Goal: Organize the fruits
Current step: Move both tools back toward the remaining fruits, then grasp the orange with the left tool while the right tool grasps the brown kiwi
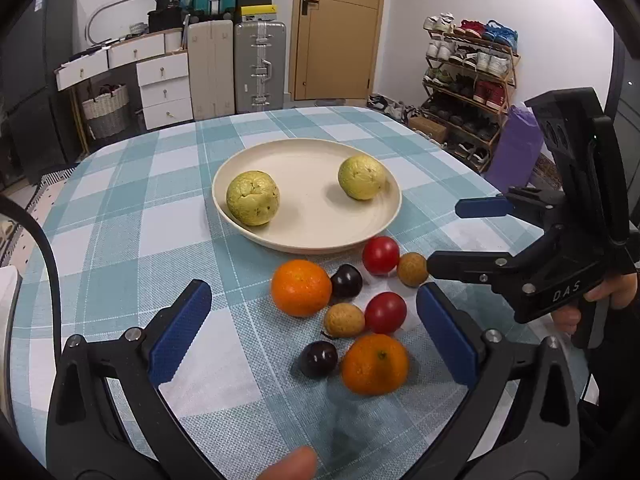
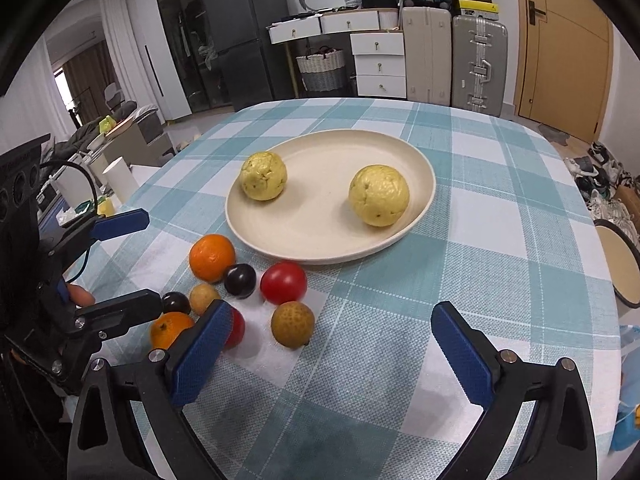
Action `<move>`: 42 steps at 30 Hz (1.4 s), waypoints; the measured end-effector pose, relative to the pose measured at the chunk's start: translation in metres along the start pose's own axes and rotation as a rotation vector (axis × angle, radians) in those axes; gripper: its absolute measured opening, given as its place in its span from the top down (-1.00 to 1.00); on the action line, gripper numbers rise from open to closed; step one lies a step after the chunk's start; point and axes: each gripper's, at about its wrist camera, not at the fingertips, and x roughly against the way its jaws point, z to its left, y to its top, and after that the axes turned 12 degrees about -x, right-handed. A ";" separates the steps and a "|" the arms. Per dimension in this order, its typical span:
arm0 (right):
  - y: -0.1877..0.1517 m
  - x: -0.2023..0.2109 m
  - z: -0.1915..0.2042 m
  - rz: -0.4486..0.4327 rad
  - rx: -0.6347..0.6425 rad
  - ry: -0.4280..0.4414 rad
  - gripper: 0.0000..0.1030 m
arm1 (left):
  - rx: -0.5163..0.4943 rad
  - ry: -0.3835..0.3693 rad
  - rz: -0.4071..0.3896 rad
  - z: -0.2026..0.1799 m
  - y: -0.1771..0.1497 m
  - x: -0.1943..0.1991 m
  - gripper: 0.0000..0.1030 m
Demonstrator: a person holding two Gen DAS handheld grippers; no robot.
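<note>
1. On the tabletop's middle, toward its far edge, sits the plate (image 1: 362,240), holding two guavas: one (image 1: 253,197) by the plate's left rim, one (image 1: 361,177) near its right rim. That much of the sorting looks done.
2. Left of everything, the left gripper (image 1: 316,336) hangs above the near part of the cloth with its jaws spread wide and nothing between them. A fingertip shows at the bottom of its view.
3. Just in front of the plate's near rim lies the loose cluster, all off the plate:
   - the far orange (image 1: 301,287), leftmost, touching a dark plum (image 1: 346,281);
   - a near plum (image 1: 318,359) beside the near orange (image 1: 374,364);
   - a brown longan (image 1: 344,320) in the cluster's middle, touching a tomato (image 1: 385,312);
   - a second tomato (image 1: 380,255) just beside the plate rim, with another longan (image 1: 412,269) to its right.
4. Right of the cluster, the right gripper (image 2: 332,344) is also wide open and empty; in the left wrist view its lower finger reaches close to the right longan, though whether it touches is hard to tell.
5. Judged from this, two fruits of ten are placed and eight remain. How they should be grouped is not shown, so the remaining work is probably most of the job.
</note>
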 end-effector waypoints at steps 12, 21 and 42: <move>-0.004 -0.009 0.006 0.049 0.037 0.022 -0.64 | -0.031 -0.056 0.026 -0.009 -0.008 0.000 -0.91; -0.007 -0.016 0.008 0.082 0.047 0.050 -0.23 | -0.094 -0.114 0.064 -0.018 -0.012 -0.002 -0.65; -0.011 -0.019 0.012 0.094 0.061 0.052 -0.09 | -0.168 -0.253 0.091 -0.029 -0.020 -0.002 -0.03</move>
